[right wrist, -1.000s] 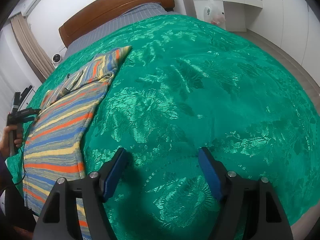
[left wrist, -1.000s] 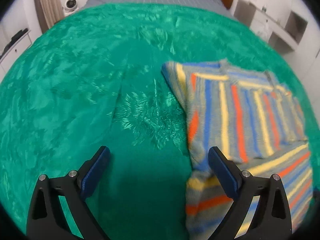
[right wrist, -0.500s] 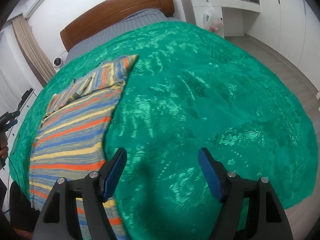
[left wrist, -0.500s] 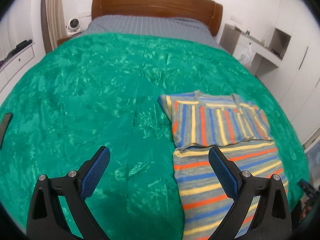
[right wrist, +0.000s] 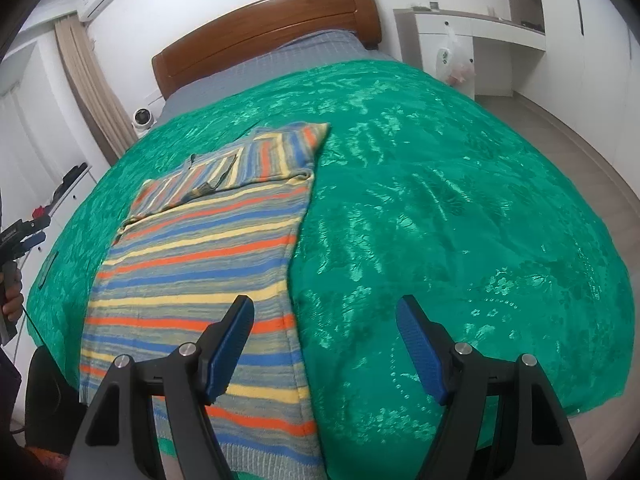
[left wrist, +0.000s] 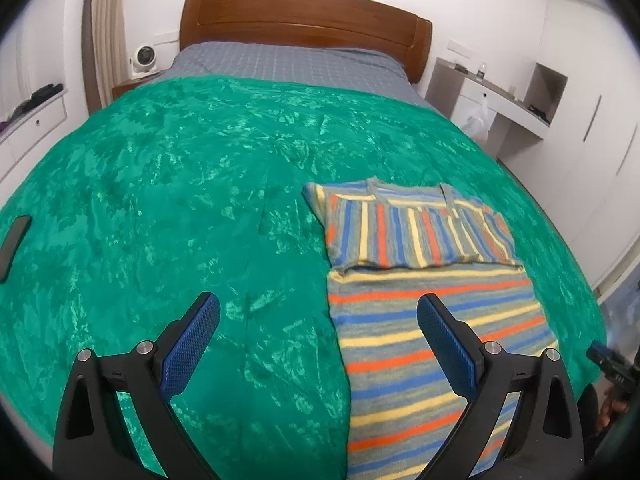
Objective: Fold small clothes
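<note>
A striped knit sweater [left wrist: 432,300] in grey, orange, blue and yellow lies flat on the green bedspread [left wrist: 180,200], its sleeves folded across the upper part. It also shows in the right wrist view [right wrist: 200,264], running to the near bed edge. My left gripper [left wrist: 318,338] is open and empty, held above the bedspread at the sweater's left edge. My right gripper [right wrist: 324,344] is open and empty, above the sweater's right edge near its hem. The other gripper shows at the frame edge in each view [left wrist: 612,364] [right wrist: 20,232].
A dark phone [left wrist: 14,240] lies on the bedspread at the far left. The wooden headboard [left wrist: 304,16] and grey sheet are at the back. A white desk [left wrist: 500,96] stands to the right of the bed, drawers to the left.
Both grippers have pulled back and up from the bed toward its near edge, so the whole sweater and the room come into view. Both stay open. The sweater lies unchanged.
</note>
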